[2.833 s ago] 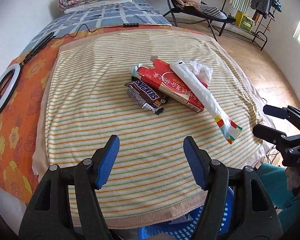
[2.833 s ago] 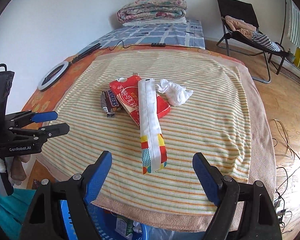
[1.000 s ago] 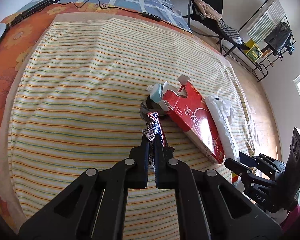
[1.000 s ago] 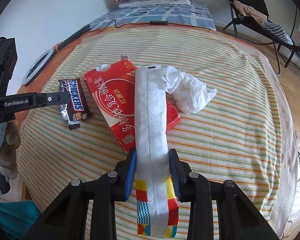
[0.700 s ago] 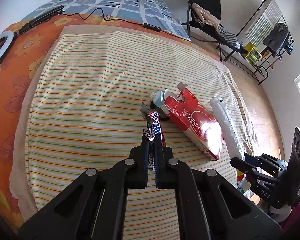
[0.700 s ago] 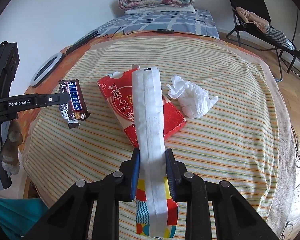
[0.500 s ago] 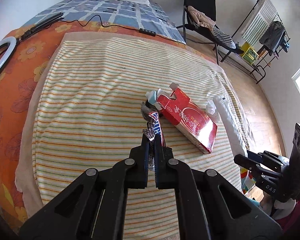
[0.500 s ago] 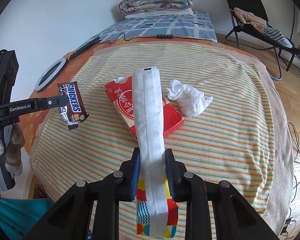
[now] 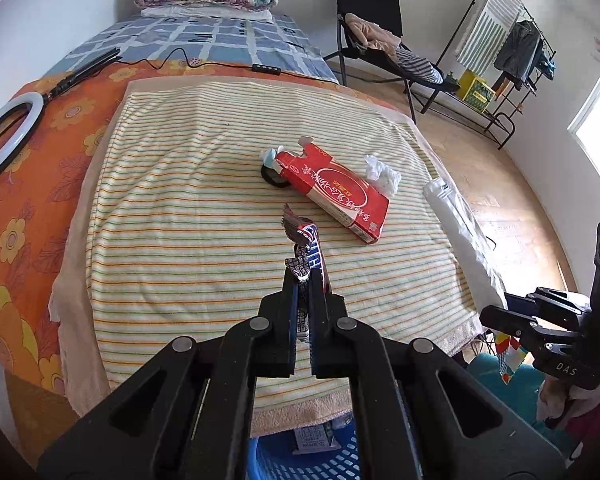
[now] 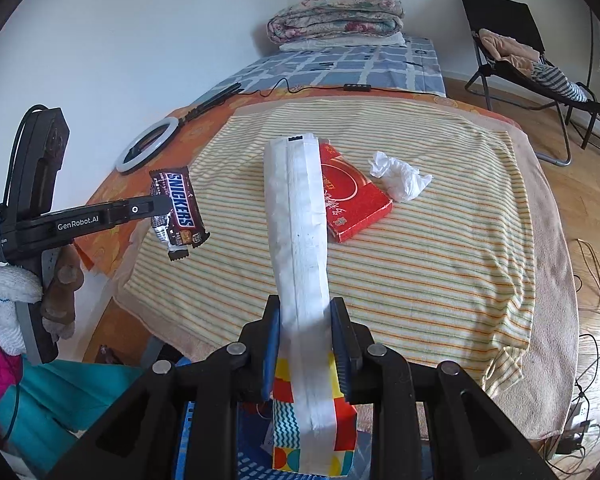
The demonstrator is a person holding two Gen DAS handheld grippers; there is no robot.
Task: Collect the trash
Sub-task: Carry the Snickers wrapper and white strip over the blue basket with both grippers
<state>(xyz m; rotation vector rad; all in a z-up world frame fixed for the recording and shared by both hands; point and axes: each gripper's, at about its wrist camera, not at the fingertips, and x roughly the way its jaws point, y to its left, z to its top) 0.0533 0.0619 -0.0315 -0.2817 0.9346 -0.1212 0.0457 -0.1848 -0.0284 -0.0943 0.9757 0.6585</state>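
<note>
My left gripper (image 9: 303,280) is shut on a brown Snickers wrapper (image 9: 306,246), held in the air above the striped towel (image 9: 188,208). The same wrapper (image 10: 178,210) shows at the left of the right wrist view, clamped in the left gripper (image 10: 160,208). My right gripper (image 10: 305,320) is shut on a long white packet with a coloured end (image 10: 298,236), also lifted off the bed. A red carton (image 9: 334,190) and a crumpled white tissue (image 9: 382,174) still lie on the towel. A small teal-capped item (image 9: 269,158) sits behind the carton.
A blue plastic basket (image 9: 320,456) stands below the bed's near edge, under both grippers. A ring light (image 9: 4,140) and cable lie on the orange sheet at left. A folding chair (image 9: 372,36) and clothes rack (image 9: 500,56) stand on the wooden floor beyond.
Both grippers have lifted and pulled back toward the bed's near edge, carrying the Snickers wrapper and the white packet away from the carton. The right jaws tightened on the packet.
</note>
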